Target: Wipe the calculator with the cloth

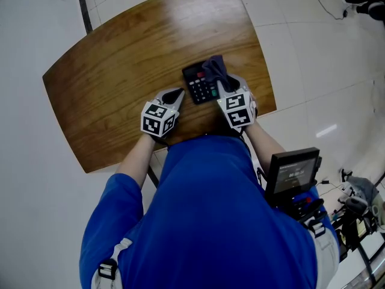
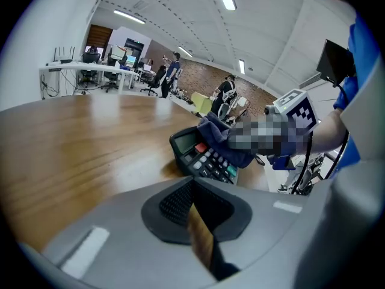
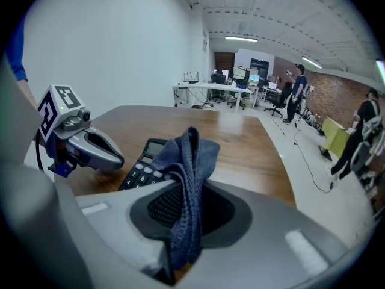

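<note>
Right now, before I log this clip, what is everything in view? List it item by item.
table: one, brown wood, centre of the head view
calculator: one, black, near the table's near edge, between the grippers
cloth: one, dark blue, draped over the calculator's right part
screen unit: one, black, at the person's right side
left gripper: one, grey, jaws together with nothing between them, beside the calculator's left edge
right gripper: one, grey, jaws closed on the cloth
shirt: one, blue, bottom of the head view

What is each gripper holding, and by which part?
The right gripper pinches the cloth by a bunched fold; the rest sticks out over the calculator. The left gripper is shut on nothing.
</note>
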